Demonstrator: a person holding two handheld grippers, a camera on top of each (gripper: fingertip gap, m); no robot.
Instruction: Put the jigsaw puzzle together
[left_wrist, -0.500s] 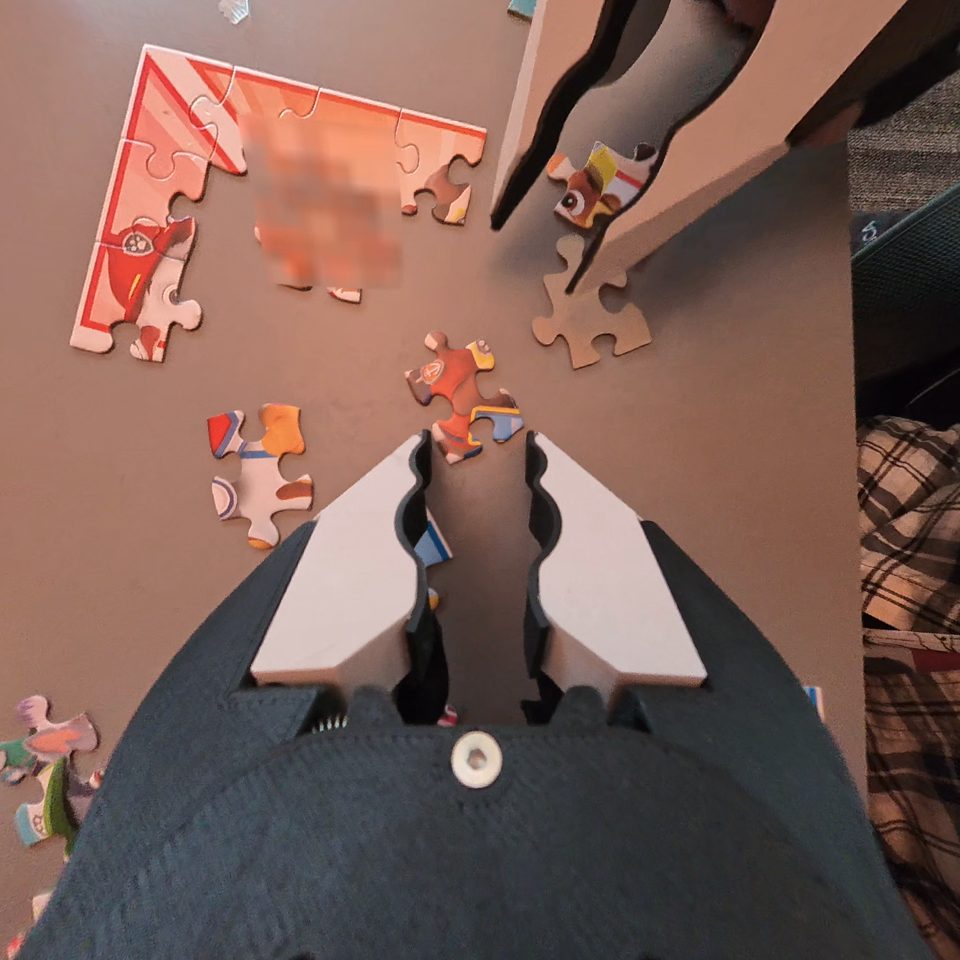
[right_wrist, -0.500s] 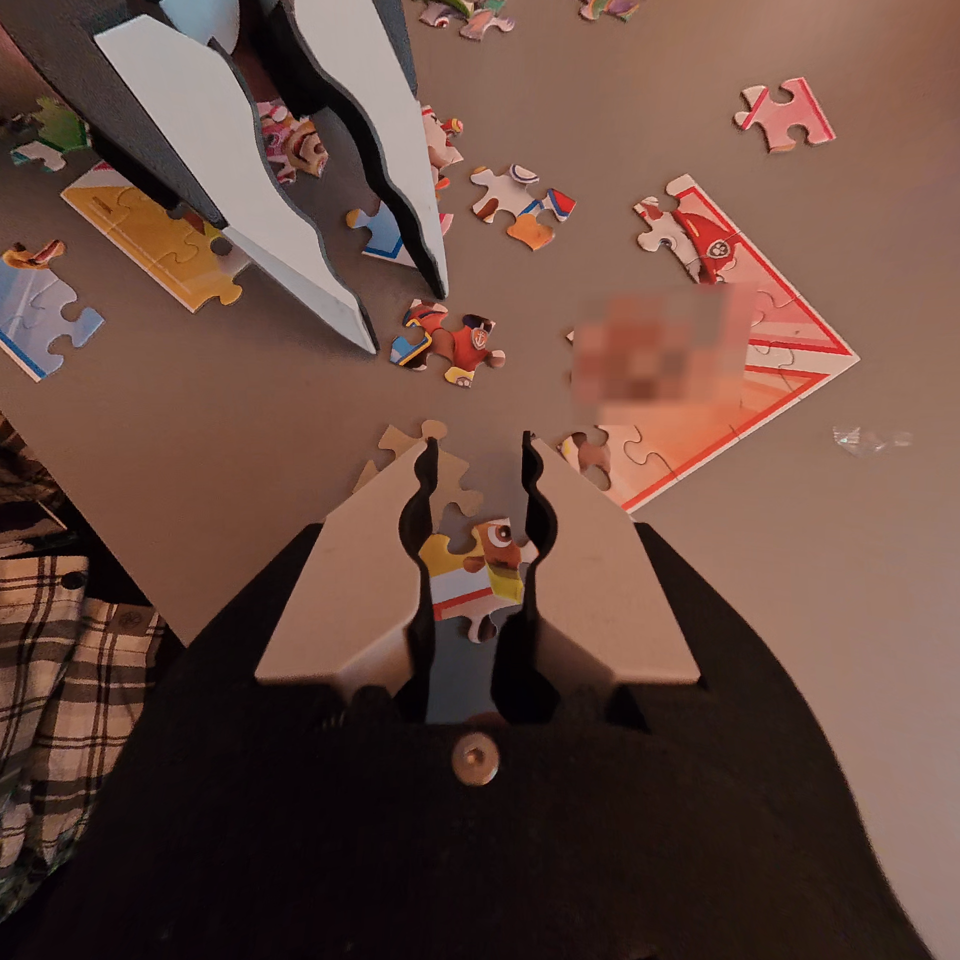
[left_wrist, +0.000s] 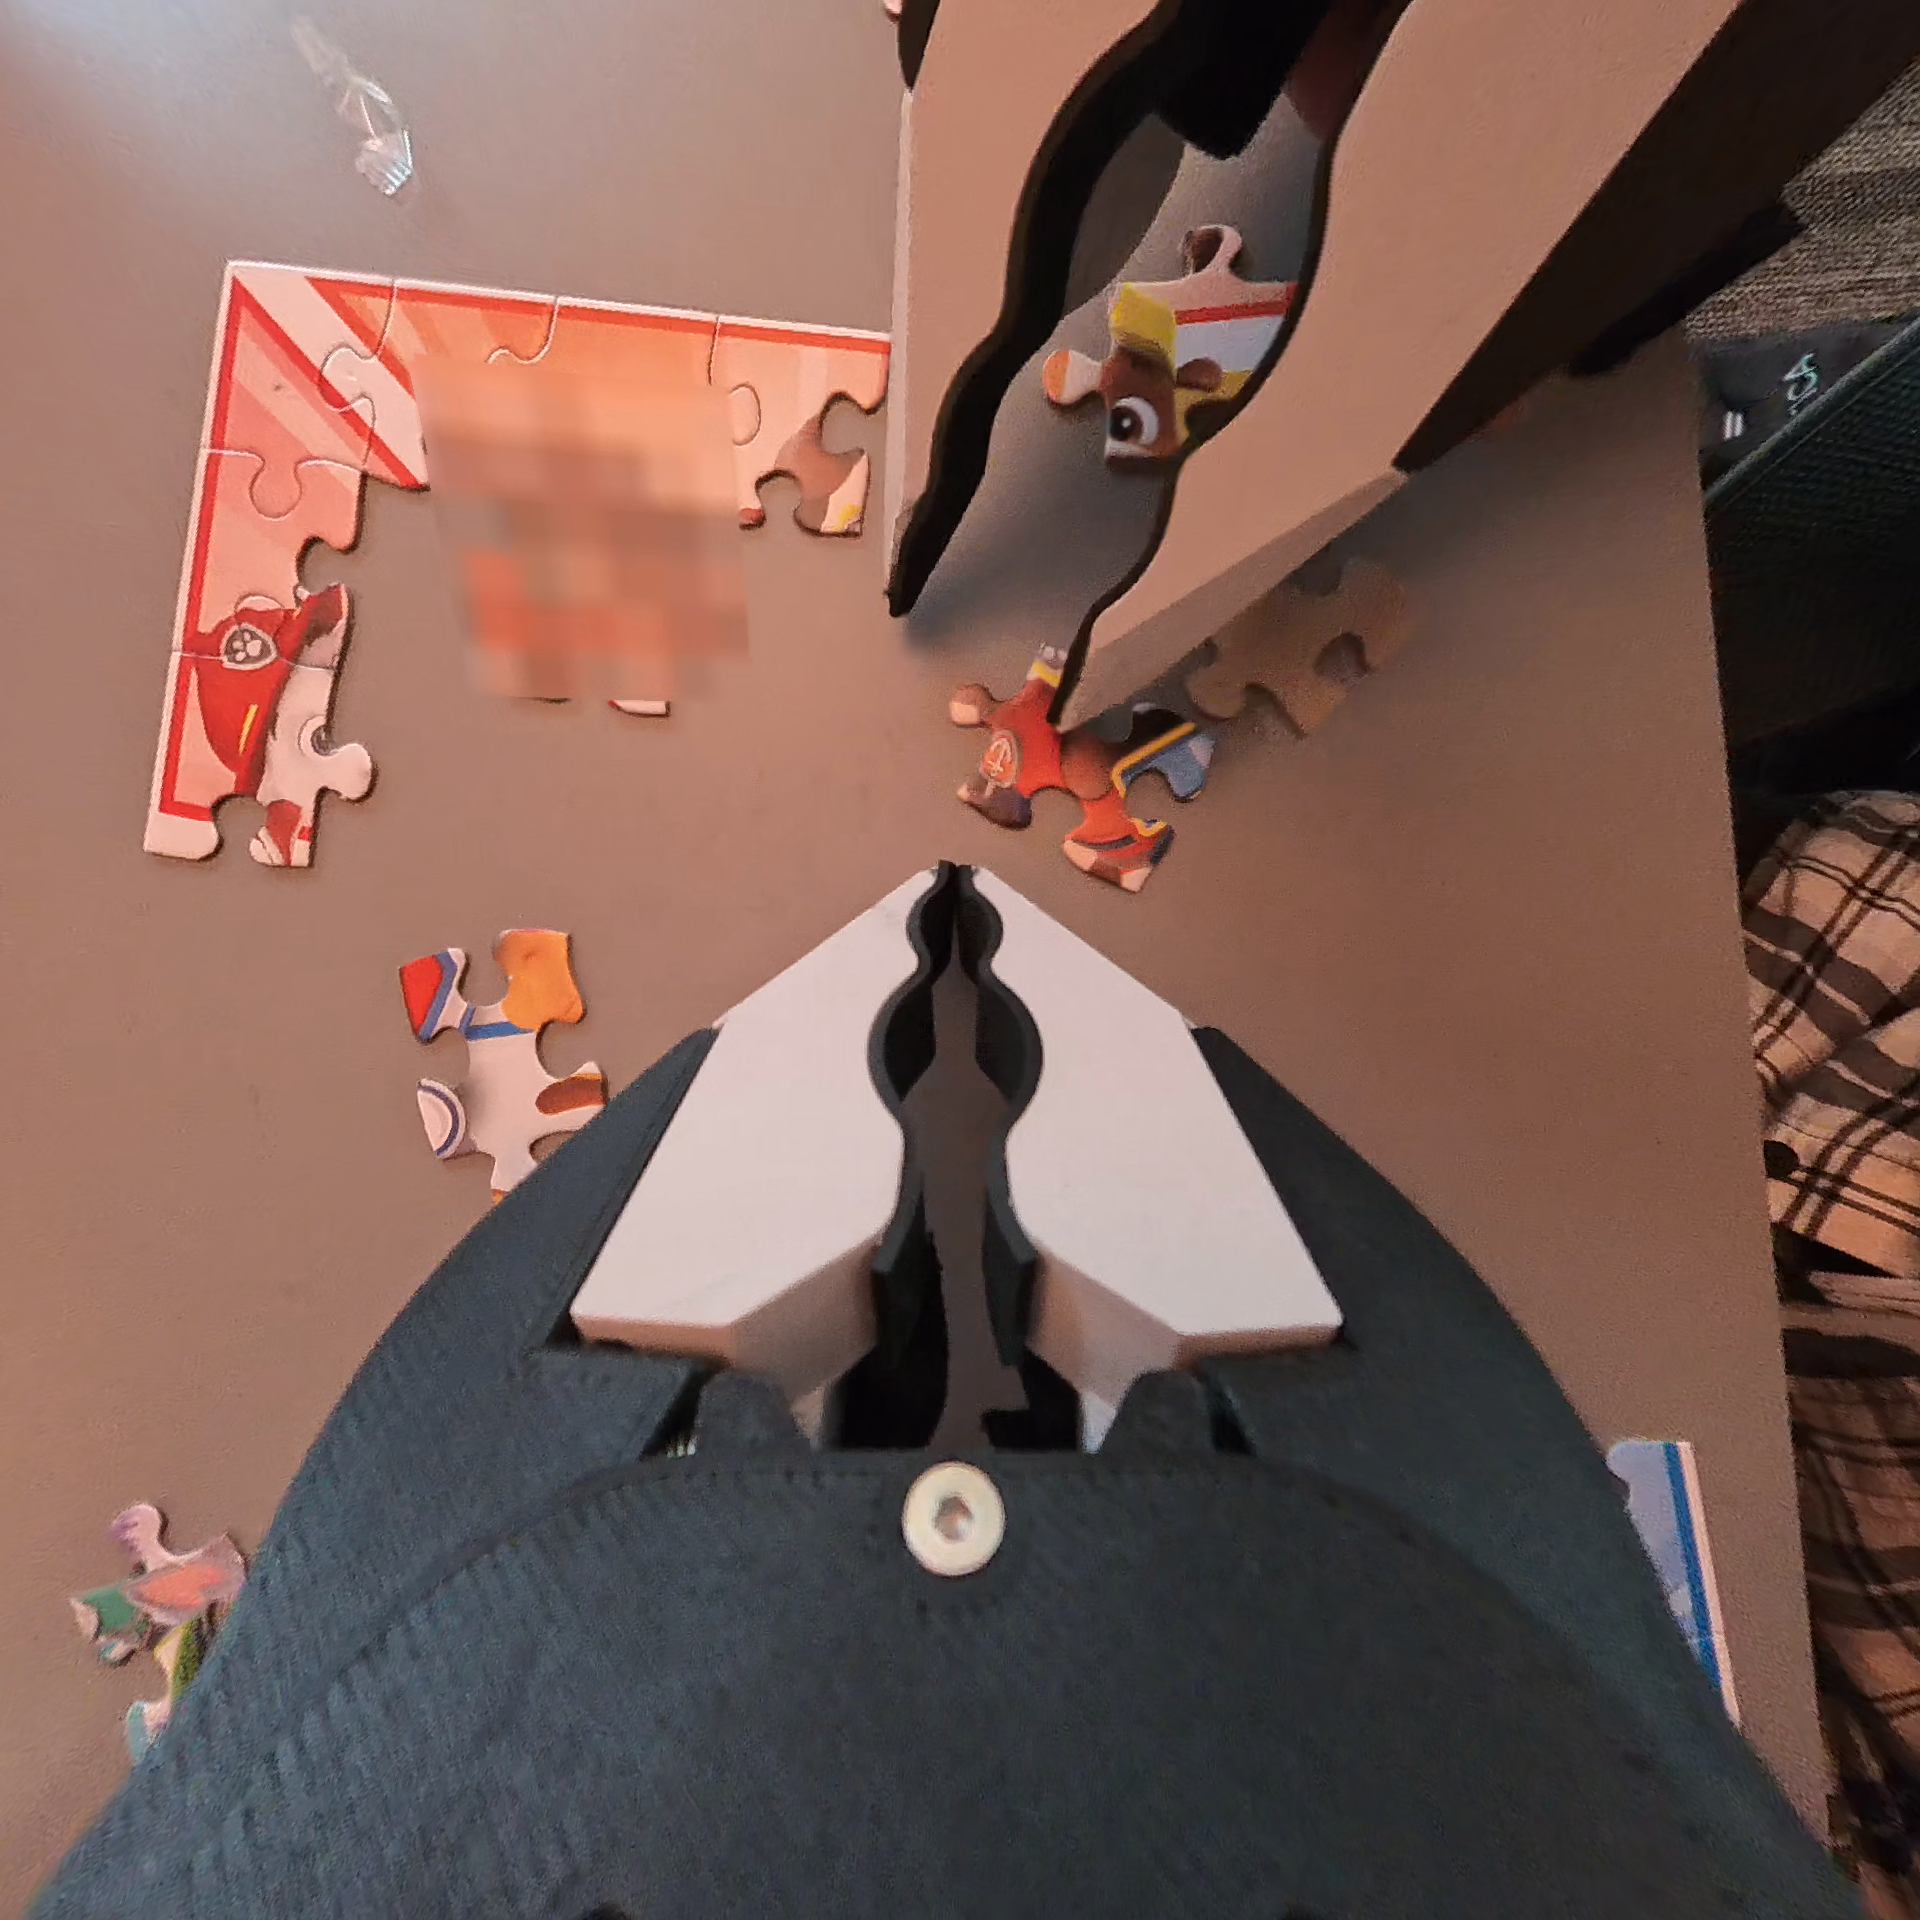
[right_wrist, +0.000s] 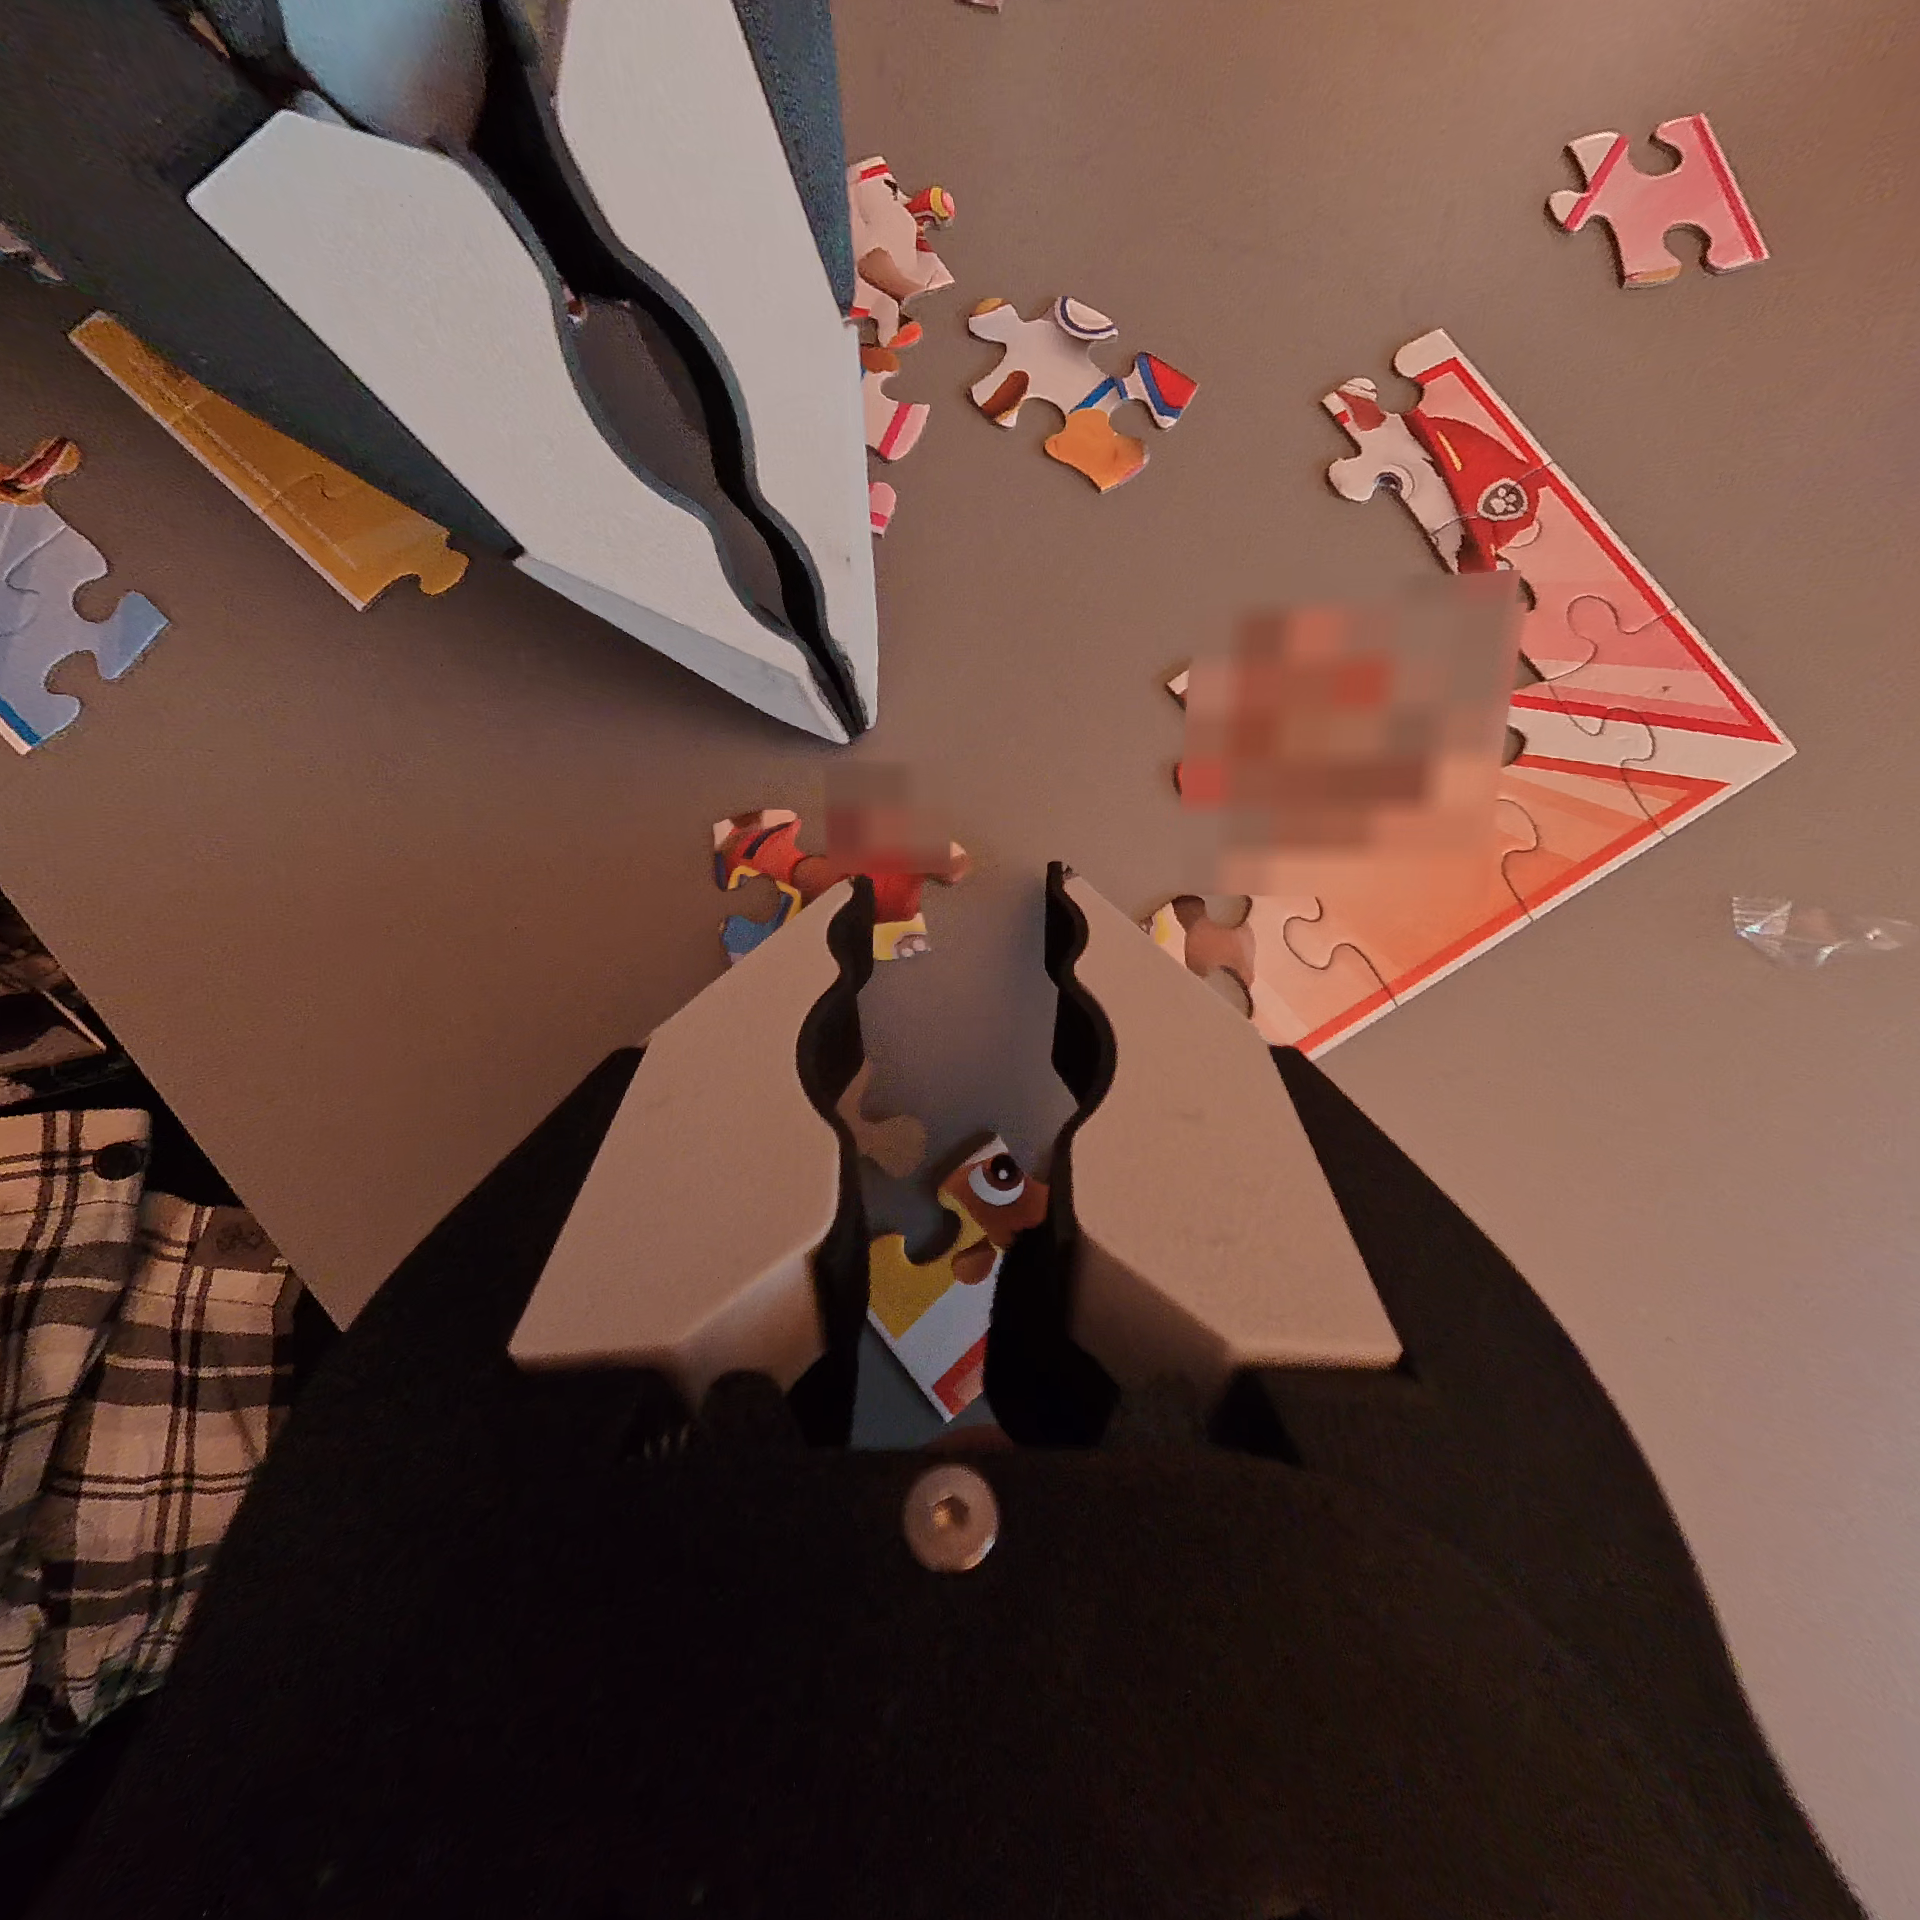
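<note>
My left gripper (left_wrist: 948, 871) is pressed together, fingertips meeting with nothing between them, and it sits above the brown table (left_wrist: 623, 883). My right gripper (right_wrist: 954, 878) is spread, with neither pad touching a piece. Between its fingers, seen through the gap, the brown-dog puzzle piece (right_wrist: 951, 1262) lies flat on the table. One right fingertip (left_wrist: 1070, 691) overlaps the edge of the red-and-orange loose piece (left_wrist: 1081, 769), which lies between the two grippers; whether it touches is not determinable. A face-down cardboard piece (left_wrist: 1299, 649) lies just beside that piece, partly under the right finger. The assembled red-bordered corner section (left_wrist: 281, 499) lies well to the left of my left gripper, flat on the table. A white, orange and blue loose piece (left_wrist: 499, 1049) lies near my left finger. A yellow-edged section (right_wrist: 270, 468) lies partly under the left gripper.
</note>
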